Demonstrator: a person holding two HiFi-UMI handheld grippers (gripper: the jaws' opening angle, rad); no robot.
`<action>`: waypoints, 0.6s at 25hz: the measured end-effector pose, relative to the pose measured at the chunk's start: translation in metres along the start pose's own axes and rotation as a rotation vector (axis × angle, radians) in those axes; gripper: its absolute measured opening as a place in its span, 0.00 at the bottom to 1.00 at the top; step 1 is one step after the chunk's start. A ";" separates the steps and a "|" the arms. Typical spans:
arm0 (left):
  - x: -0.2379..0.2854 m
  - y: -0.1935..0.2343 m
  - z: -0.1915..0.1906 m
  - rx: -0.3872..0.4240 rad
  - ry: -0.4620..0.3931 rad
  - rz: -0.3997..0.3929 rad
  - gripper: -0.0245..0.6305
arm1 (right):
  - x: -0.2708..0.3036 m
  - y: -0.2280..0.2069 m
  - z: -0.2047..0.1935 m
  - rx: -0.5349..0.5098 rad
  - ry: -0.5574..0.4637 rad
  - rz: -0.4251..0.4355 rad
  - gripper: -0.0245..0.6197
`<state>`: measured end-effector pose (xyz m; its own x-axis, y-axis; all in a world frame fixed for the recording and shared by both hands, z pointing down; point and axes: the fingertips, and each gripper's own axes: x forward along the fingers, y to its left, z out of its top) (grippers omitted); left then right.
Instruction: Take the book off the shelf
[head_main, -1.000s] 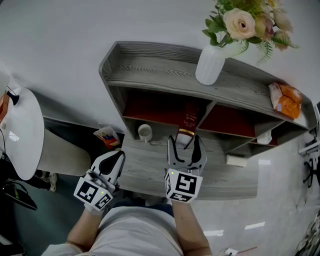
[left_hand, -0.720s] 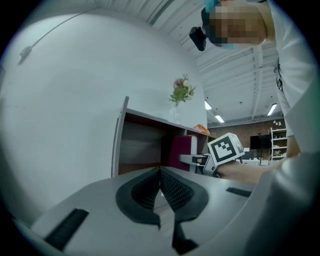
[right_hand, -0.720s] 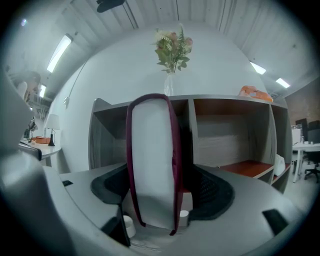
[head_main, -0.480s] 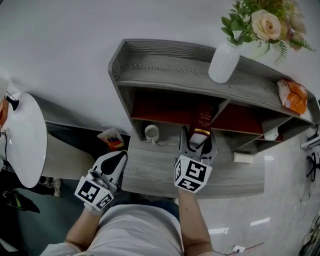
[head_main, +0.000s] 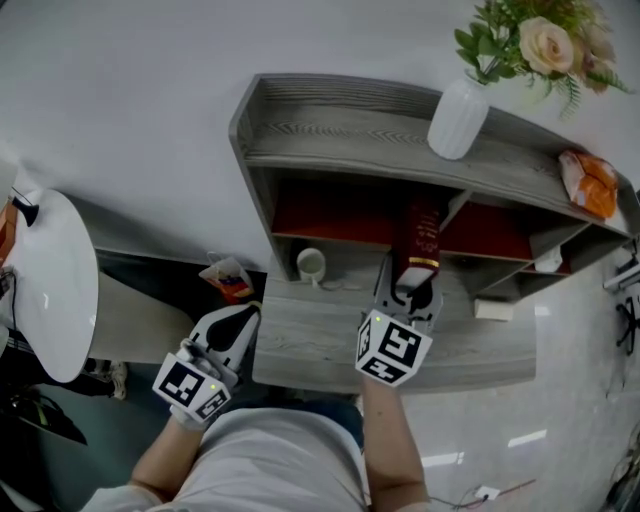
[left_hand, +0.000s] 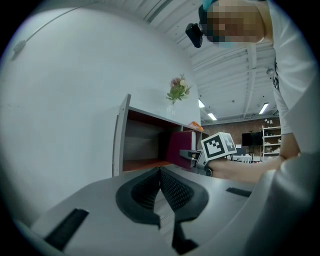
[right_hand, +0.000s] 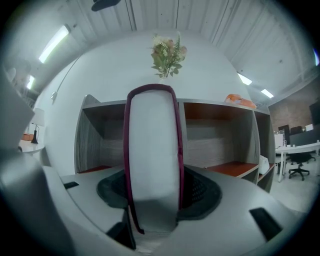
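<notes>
Book (right_hand: 152, 150) upright, right hand-held gripper (head_main: 410, 290) closing on it

A book (right_hand: 152, 150) with a dark red cover stands upright in the centre, its white page edges facing the camera. It sits between the jaws of the right gripper (right_hand: 154, 195), which are closing on it, a dark ribbed pad against each cover. Behind it is a grey wooden shelf (right_hand: 215, 103) with open compartments and reddish floors. On the shelf's top, a bunch of flowers (right_hand: 167, 55) rises above the book and an orange packet (right_hand: 239, 100) lies to the right. A strip light (right_hand: 54, 44) glows at upper left.
</notes>
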<state>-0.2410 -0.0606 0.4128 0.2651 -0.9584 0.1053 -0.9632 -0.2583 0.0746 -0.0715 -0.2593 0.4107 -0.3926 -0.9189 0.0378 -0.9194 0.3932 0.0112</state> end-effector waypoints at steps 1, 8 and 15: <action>0.000 0.000 0.000 0.001 0.000 -0.004 0.06 | -0.002 0.001 0.000 0.000 -0.002 0.004 0.40; 0.005 -0.007 0.000 -0.002 -0.009 -0.053 0.06 | -0.022 0.005 0.001 0.040 -0.011 0.074 0.39; 0.023 -0.028 0.004 -0.004 -0.022 -0.125 0.06 | -0.051 0.007 0.003 0.129 0.006 0.174 0.39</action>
<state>-0.2078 -0.0757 0.4096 0.3820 -0.9212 0.0733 -0.9225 -0.3755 0.0894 -0.0584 -0.2101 0.4060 -0.5460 -0.8371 0.0339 -0.8334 0.5386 -0.1240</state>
